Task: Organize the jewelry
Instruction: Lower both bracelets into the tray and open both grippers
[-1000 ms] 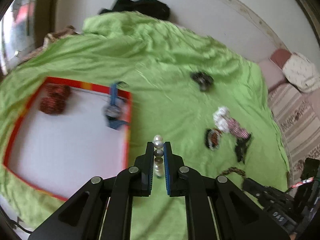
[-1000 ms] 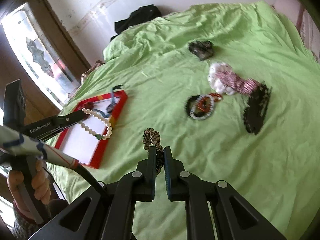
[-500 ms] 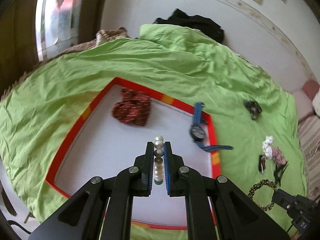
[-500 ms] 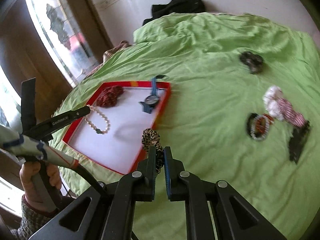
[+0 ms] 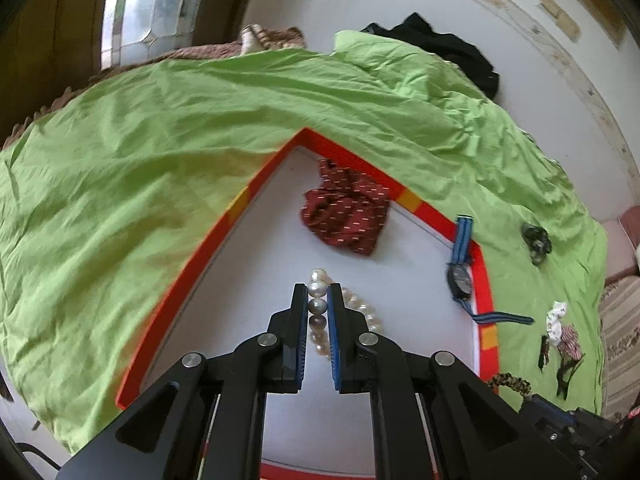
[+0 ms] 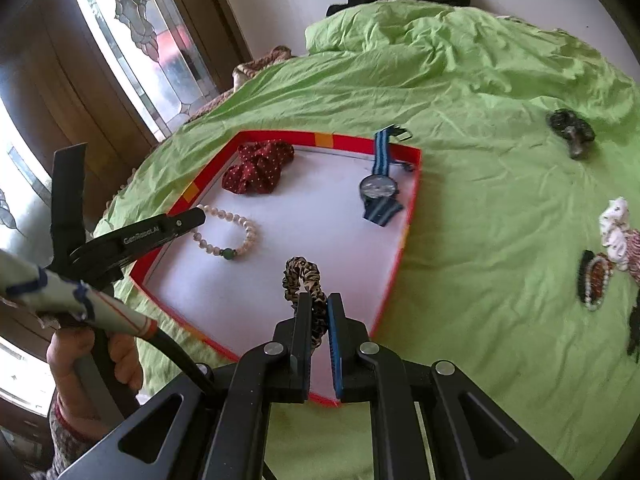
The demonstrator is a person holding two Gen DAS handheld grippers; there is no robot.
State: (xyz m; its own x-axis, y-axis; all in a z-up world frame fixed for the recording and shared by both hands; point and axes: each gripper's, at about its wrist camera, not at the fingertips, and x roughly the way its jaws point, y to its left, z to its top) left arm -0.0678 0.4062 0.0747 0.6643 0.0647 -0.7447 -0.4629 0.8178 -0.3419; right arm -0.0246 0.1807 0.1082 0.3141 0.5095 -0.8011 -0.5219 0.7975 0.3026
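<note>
Both grippers have swung over the tray (image 6: 412,184): left (image 5: 318,300) pinching pearls (image 5: 318,290), right (image 6: 319,308) clamping scrunchie (image 6: 302,276), ready to drop.

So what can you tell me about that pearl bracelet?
The pearl bracelet is a loop of creamy round beads with one green bead and a dark one beside it. The left gripper is shut on one end; the rest drapes onto the white floor of the red-rimmed tray, near the red scrunchie.
</note>
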